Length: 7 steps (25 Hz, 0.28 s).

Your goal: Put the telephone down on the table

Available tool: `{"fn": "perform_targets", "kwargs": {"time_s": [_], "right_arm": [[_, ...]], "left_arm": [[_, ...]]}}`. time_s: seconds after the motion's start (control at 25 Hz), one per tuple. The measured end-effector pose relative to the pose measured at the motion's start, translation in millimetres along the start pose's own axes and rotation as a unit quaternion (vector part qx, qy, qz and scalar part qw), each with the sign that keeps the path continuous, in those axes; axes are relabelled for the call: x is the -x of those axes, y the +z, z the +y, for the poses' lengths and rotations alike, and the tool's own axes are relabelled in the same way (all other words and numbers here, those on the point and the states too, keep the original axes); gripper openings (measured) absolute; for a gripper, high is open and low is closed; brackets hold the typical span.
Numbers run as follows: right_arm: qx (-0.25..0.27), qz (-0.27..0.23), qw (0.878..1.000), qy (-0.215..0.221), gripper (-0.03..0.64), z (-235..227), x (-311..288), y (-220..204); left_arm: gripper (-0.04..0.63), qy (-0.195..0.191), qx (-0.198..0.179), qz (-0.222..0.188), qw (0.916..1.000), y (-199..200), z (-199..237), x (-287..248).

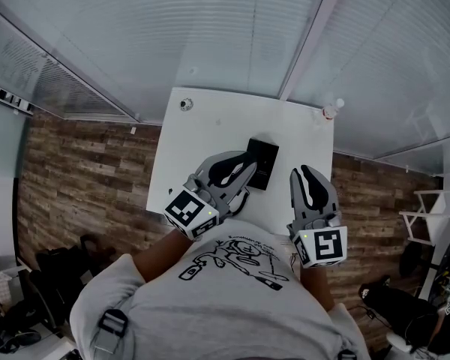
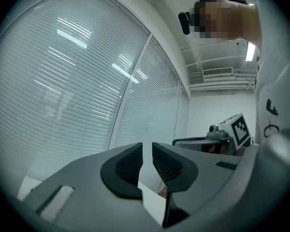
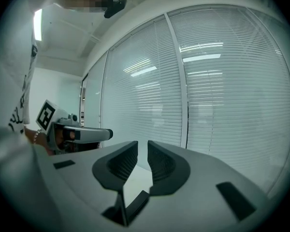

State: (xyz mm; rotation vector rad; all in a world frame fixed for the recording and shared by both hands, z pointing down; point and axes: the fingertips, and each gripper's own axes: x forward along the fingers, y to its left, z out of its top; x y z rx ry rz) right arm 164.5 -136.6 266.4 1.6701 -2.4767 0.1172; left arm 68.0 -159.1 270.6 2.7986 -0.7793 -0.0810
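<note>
White surface (image 1: 210,130) against blinds (image 1: 210,28), wood floor (image 1: 82,163) around. Telephone (image 1: 264,158), dark slab, lies flat mid-surface, so probably already set down. Left hand-held gripper (image 1: 238,172): jaws together, empty, tips just beside telephone. Right hand-held gripper (image 1: 309,177): same, empty, clear of it, likely idle.

Overhead on table (image 1: 210,126); gripper views level

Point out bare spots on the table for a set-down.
Widest bare patch: the left strip of the table, from the small round thing down to the left tongs. Also bare: the far band between that round thing and the bottle, and the right strip between telephone and table edge. Crowded: near middle, where telephone, left tongs and right tongs bunch.
</note>
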Motion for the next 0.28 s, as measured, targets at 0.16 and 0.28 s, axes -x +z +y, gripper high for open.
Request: {"fn": "perform_targets", "kwargs": {"time_s": [0.16, 0.28], "right_arm": [[0.002, -0.001, 1.0, -0.003, 0.057, -1.8, 2.3, 1.9], [-0.003, -0.001, 1.0, -0.004, 0.057, -3.6, 3.8, -2.1]], "left_arm": [[0.058, 0.001, 0.002, 0.001, 1.0, -0.6, -0.3, -0.7], [0.058, 0.002, 0.005, 0.004, 1.0, -4.5, 0.6, -1.6]]}}
